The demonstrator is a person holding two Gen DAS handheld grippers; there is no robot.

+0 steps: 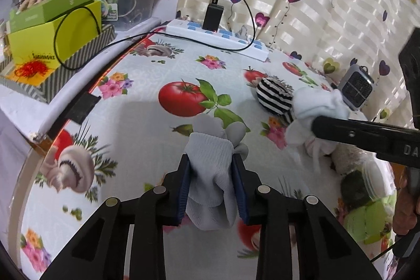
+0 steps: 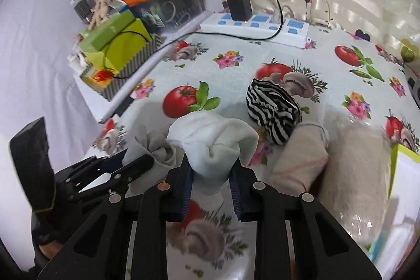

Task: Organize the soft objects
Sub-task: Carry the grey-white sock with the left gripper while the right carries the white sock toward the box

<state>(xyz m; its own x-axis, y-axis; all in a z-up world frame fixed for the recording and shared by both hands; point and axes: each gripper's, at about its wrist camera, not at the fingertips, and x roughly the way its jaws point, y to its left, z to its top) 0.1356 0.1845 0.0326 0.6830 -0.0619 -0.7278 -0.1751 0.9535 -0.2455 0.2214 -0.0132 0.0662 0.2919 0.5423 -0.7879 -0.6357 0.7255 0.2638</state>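
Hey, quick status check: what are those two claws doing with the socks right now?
Left gripper clamped on grey sock. Right gripper clamped on white sock. Striped sock ball lies free on tablecloth. Nothing blocking.

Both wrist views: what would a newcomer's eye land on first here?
Probably the two sock bundles pinched in the tongs: a pale grey sock bundle in the left tongs, a white sock bundle in the right tongs. Next, the black-and-white striped sock ball lying alone on the tomato-and-mushroom tablecloth, just beyond them.
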